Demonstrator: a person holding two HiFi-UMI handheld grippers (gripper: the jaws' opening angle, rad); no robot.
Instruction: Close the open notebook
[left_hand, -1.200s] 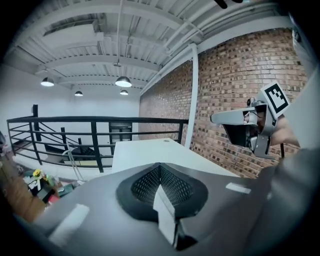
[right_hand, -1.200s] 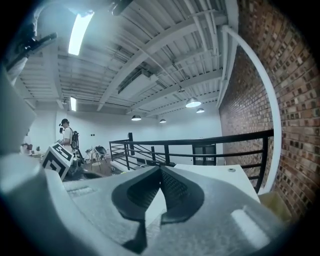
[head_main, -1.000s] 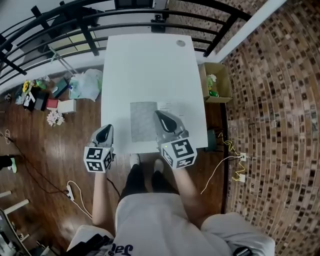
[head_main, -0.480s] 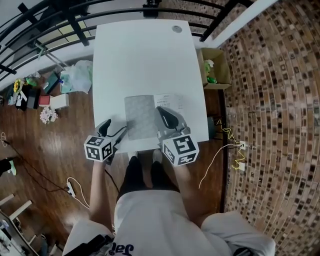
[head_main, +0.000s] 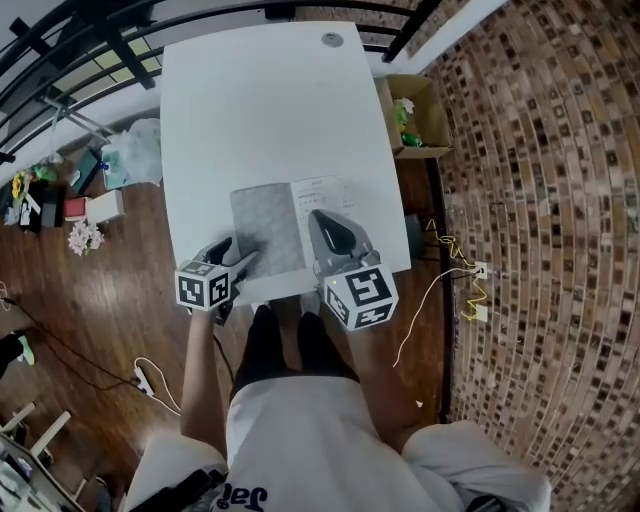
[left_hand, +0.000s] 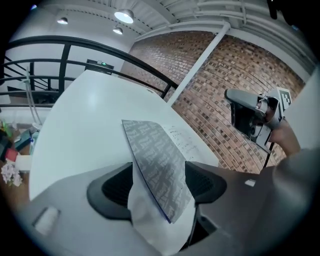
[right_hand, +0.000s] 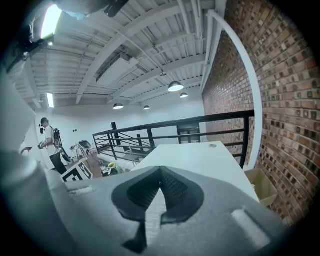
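Grey-patterned card forms the cover (left_hand: 156, 160) of the thin open notebook (head_main: 268, 232), which lies at the six o'clock edge of the white rectangular table (head_main: 270, 100). The cover stands tilted between the parted jaws of the left gripper (left_hand: 159, 186), not visibly pinched. The right gripper (head_main: 322, 222), jaws together and empty, hovers over the written white page (head_main: 322, 192). Closing looks just begun; next, the cover needs swinging toward three o'clock once the right gripper clears.

Right claw (head_main: 317, 217) hides near part of notebook (head_main: 266, 230) right page; writing there too small to read. Round item (head_main: 331, 40) at worktop (head_main: 270, 110) far end and floor clutter (head_main: 60, 195) left: unidentifiable. Distant person (right_hand: 51, 145) tiny, detail lost.
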